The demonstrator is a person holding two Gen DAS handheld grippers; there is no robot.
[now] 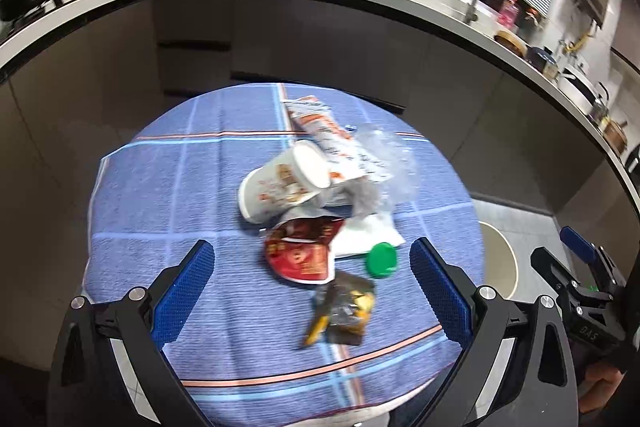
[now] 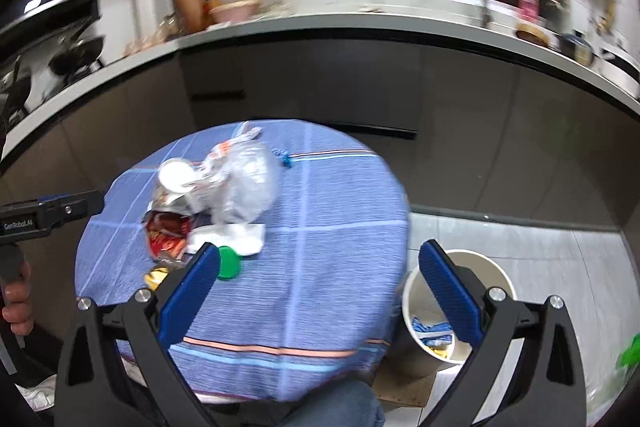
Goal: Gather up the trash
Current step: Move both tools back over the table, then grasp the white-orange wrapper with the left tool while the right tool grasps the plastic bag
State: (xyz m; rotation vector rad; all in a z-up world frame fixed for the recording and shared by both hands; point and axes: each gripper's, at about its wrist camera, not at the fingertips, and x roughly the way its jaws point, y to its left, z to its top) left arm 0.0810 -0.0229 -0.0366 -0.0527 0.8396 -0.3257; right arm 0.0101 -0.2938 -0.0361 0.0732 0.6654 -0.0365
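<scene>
One left claw (image 2: pixel 96 205) body reads "GenRobot.AI".

Your left wrist camera looks down steeply over the round blue-checked tablecloth (image 1: pixel 168 195); your right wrist camera, apparently set farther right, shares it (image 2: pixel 320 267), blurred.

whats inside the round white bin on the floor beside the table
In the round white bin, blue wrappers and a yellow scrap lie at the bottom. The right gripper's finger covers part of the inside.
</scene>
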